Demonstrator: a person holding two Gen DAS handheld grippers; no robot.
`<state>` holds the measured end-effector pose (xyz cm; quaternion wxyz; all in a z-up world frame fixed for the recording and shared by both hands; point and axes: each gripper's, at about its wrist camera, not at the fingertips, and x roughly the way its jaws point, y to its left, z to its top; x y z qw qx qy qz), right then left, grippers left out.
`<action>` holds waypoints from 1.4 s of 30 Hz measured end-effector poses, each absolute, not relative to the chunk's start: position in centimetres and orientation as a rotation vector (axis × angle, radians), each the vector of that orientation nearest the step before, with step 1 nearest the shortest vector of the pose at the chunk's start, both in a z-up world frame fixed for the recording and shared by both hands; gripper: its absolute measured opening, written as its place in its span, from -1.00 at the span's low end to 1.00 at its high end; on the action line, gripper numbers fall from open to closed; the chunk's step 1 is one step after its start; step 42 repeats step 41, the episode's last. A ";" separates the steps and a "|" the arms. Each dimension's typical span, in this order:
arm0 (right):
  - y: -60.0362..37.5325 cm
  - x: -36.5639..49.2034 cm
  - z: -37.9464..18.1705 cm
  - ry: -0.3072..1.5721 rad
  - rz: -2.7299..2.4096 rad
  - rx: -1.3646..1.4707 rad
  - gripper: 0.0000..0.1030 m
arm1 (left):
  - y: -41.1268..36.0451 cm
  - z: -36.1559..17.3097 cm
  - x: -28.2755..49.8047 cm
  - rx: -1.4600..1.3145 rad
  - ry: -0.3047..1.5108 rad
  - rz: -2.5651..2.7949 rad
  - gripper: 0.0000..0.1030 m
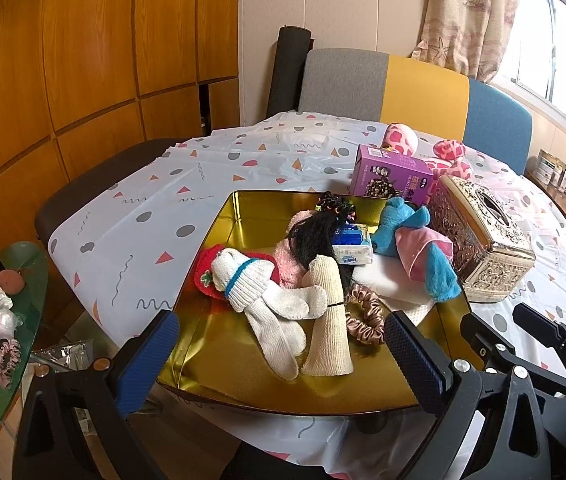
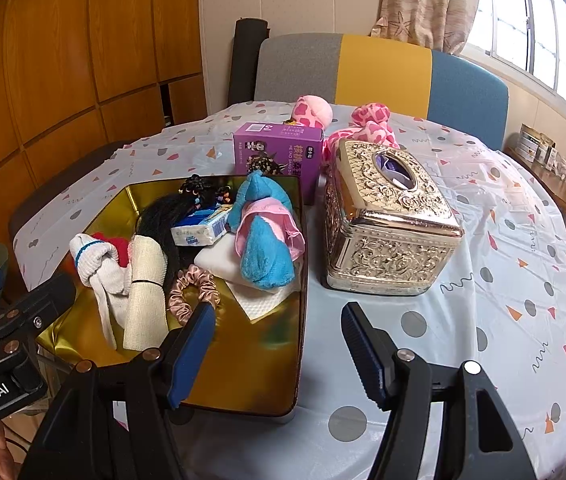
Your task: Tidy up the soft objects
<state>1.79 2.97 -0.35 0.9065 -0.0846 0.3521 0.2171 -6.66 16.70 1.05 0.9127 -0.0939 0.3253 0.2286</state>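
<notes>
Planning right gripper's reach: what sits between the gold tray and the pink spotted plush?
The purple box stands between gold tray and pink spotted plush, clearest in the right wrist view.

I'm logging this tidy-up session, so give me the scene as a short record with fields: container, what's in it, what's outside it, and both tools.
container: gold tray on the patterned tablecloth
in tray: white socks, cream rolled cloth, satin scrunchie, black hair piece, tissue pack, blue and pink plush
outside tray: ornate tissue box right of it, purple box behind, pink spotted plush at the far edge
left tool: open, empty, over the tray's near edge
right tool: open, empty
</notes>
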 end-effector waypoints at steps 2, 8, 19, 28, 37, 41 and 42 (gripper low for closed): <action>3.0 1.8 -0.3 0.727 0.448 -0.174 0.29 | 16.7 1.0 -6.7 -0.193 0.671 0.471 0.99; 2.9 1.8 -0.4 0.729 0.450 -0.174 0.29 | 16.6 1.0 -6.7 -0.192 0.671 0.471 0.99; 2.8 1.9 -0.5 0.733 0.450 -0.171 0.29 | 16.7 0.8 -6.5 -0.191 0.680 0.467 0.99; 2.7 2.0 -0.6 0.736 0.446 -0.168 0.29 | 16.7 0.8 -6.5 -0.187 0.685 0.466 0.99; 2.4 2.2 -0.7 0.740 0.435 -0.158 0.29 | 16.3 0.8 -6.6 -0.167 0.668 0.452 0.86; 1.6 2.8 -0.7 0.751 0.421 -0.139 0.29 | 16.8 0.5 -6.3 -0.194 0.692 0.437 0.99; 1.6 2.8 -0.7 0.751 0.421 -0.139 0.29 | 16.8 0.5 -6.3 -0.194 0.692 0.437 0.99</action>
